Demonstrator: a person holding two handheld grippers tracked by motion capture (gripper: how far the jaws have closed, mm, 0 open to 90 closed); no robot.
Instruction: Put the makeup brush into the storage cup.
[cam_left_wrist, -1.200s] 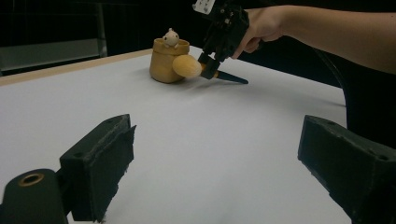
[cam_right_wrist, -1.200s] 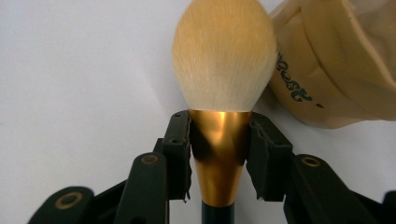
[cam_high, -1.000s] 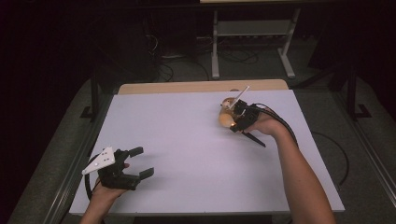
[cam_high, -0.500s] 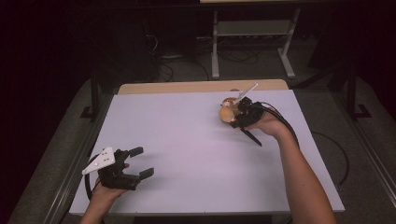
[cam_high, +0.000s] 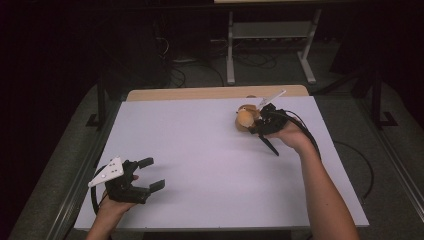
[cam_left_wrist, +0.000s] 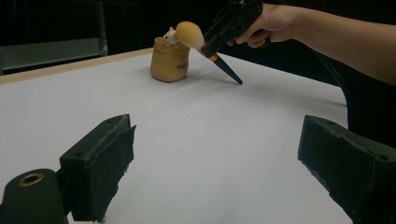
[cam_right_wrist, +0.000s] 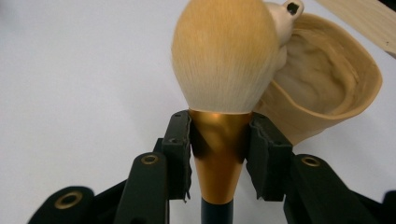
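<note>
Soft-bristled brush (cam_right_wrist: 219, 70) looks light; right gripper (cam_right_wrist: 219, 154) clamps its stiff gold collar, below the head; left gripper (cam_left_wrist: 215, 154) gapes empty.

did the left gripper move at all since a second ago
No. The left gripper sits at the same spot beside the table's near left edge.

Left gripper (cam_high: 148, 174) agape; right gripper (cam_right_wrist: 218, 140) clamped.

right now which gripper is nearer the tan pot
Right. The right gripper holds the brush right beside the tan pot; the left gripper sits open at the table's near left corner.
</note>
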